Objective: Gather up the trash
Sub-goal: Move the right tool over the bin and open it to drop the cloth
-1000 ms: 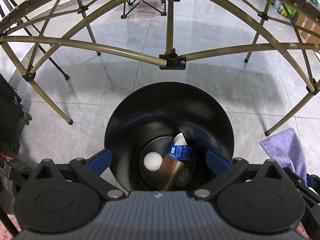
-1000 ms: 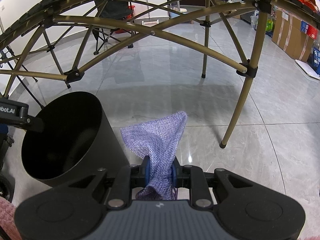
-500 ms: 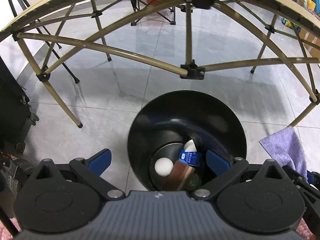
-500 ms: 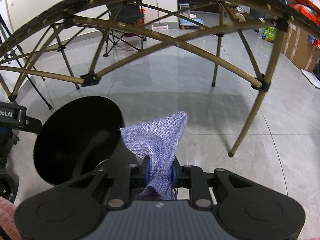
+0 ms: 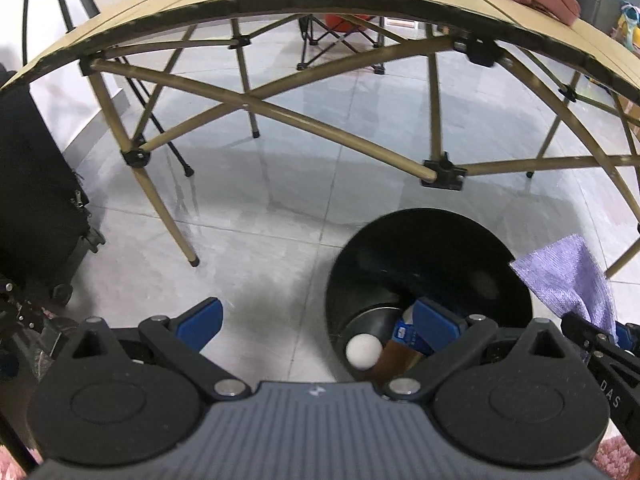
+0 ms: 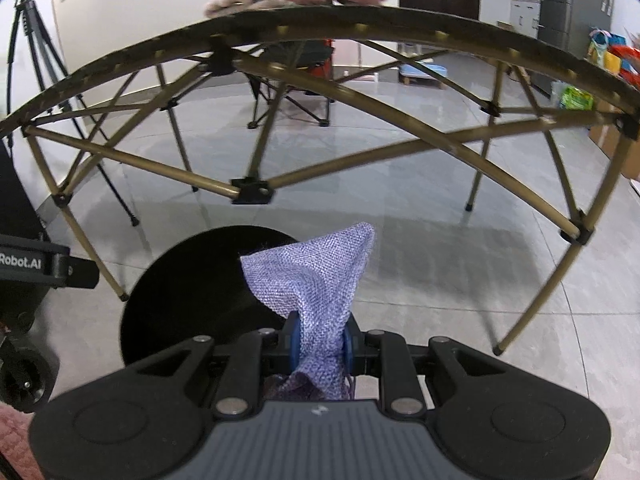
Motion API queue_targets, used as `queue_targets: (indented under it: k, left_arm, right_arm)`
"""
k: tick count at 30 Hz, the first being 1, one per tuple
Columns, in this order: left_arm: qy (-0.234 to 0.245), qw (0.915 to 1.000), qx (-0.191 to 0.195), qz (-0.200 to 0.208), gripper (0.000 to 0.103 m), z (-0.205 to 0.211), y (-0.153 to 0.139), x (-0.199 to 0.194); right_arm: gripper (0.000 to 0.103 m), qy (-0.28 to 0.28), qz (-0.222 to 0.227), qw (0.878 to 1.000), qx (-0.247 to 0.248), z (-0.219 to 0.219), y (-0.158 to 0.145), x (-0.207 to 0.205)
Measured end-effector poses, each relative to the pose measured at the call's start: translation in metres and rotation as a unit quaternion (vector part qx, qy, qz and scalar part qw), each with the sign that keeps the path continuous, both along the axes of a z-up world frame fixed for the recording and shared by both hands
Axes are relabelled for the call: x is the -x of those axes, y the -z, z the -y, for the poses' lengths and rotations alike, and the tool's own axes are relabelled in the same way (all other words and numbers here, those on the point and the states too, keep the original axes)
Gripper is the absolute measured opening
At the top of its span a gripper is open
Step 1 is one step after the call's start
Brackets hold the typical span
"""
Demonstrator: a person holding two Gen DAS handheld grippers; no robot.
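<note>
Purple cloth (image 6: pixel 316 280) pinched in right hand-held gripper (image 6: pixel 319 342)

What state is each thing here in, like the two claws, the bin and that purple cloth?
Left claw: open, holding nothing.
Right claw: shut on the purple cloth, which sticks up in a bunch.
Black bin: upright on the floor, no lid, partly filled.
White ball: lying in the bin's bottom.
Blue-labelled packet: in the bin, beside the ball.
Folding table: set up, pink fabric bundled on top.
</note>
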State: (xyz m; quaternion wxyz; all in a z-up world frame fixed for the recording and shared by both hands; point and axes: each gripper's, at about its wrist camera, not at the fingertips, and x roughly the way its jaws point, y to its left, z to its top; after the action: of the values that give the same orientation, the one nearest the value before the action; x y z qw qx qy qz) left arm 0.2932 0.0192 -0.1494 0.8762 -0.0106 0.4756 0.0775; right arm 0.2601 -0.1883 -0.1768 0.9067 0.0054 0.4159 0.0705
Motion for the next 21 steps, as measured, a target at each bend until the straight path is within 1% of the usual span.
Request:
queue_targets:
  k: [6,12,21]
  left_arm:
    - [-0.017,0.9999,0.000,0.002,0.103,-0.020,0.000,0.003]
    - [-0.032,0.9995,0.000,0.002,0.103,-0.037,0.001,0.006]
    - [-0.045,0.9990,0.001,0.001,0.103,-0.055,0.003,0.012]
  right_arm:
    - [0.020,-0.023,0.003,1.000,0.000,-0.025,-0.004,-0.006]
    - [0.020,-0.041,-0.005,0.999,0.002,-0.049,-0.002,-0.013]
    - [0.020,-0.047,-0.023,0.999,0.002,-0.073,0.006,-0.023]
